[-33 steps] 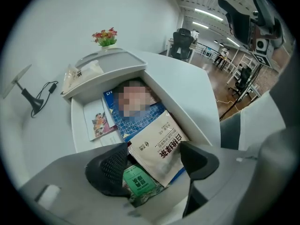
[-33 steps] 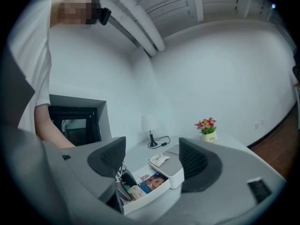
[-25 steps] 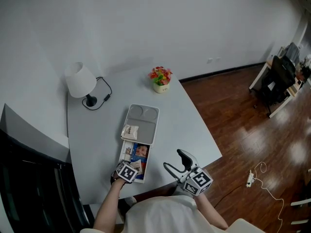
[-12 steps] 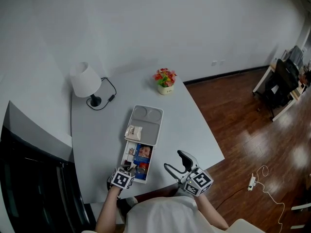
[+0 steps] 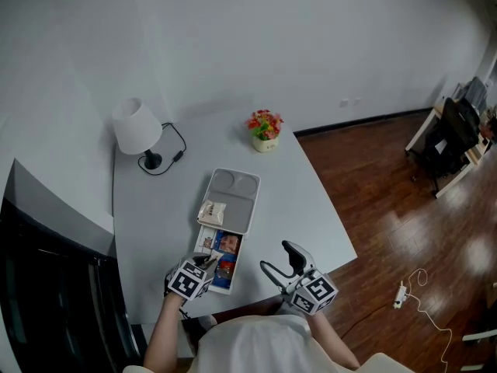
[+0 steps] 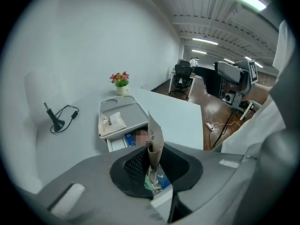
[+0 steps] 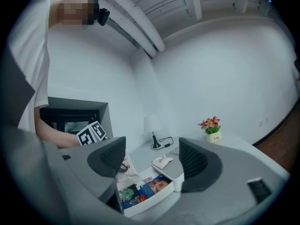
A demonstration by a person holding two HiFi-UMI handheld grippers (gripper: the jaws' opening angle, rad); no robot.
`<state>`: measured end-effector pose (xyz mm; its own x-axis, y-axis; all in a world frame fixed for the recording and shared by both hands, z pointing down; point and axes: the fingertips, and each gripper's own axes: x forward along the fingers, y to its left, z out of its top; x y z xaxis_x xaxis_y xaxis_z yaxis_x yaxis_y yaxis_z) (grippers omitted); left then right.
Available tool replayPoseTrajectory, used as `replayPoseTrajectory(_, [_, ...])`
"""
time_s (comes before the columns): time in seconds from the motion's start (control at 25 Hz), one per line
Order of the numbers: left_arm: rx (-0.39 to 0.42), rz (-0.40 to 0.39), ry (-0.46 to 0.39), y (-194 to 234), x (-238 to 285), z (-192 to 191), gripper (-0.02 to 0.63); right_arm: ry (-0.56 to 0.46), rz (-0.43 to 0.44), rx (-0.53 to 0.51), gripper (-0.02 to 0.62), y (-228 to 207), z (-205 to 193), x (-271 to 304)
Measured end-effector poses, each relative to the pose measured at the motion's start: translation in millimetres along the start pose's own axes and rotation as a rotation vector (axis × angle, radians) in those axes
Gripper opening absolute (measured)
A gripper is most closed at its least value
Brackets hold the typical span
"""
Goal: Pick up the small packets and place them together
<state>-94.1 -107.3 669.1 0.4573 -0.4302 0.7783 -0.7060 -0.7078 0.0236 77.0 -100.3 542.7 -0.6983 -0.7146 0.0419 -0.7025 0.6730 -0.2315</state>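
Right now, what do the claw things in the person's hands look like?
The left gripper and right gripper are grey plastic, each with two rounded black jaws with dotted pads. Each carries a cube of black-and-white square markers. The person wears a white short-sleeved shirt.

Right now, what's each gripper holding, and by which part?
Left gripper, jaws just closed, pinches a small packet by one end. Right gripper is open, empty.

The person wears a white short-sleeved shirt; grey hand-held grippers have black pads and marker cubes.

Left gripper closed on packet — lifted (upward).
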Motion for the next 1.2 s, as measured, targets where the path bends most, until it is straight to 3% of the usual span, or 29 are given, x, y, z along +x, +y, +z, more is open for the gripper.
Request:
replayPoseTrajectory(0.2, [0.115, -0.043, 0.013, 11, 16, 35, 0.055, -0.009, -0.018, 0.0, 0.354, -12, 4, -3])
replayPoseTrajectory(0.56, [0.378, -0.171, 0.16, 21, 72, 78, 0.057, -0.031, -0.08, 0.015, 0.354, -43, 11, -9])
replayPoseTrajectory(0.8, [0.449, -0.258, 0.252, 31, 112, 89, 0.058, -0.03, -0.122, 0.032, 0.354, -63, 12, -11])
replayPoseTrajectory(1.04, [0.444, -0.381, 0.355, 35, 134, 87, 0.069, -0.027, -0.158, 0.038, 0.354, -78, 14, -13])
replayPoseTrajectory(1.2, [0.505, -0.397, 0.41, 44, 144, 93, 0.096, -0.02, -0.173, 0.052, 0.354, -81, 11, -13])
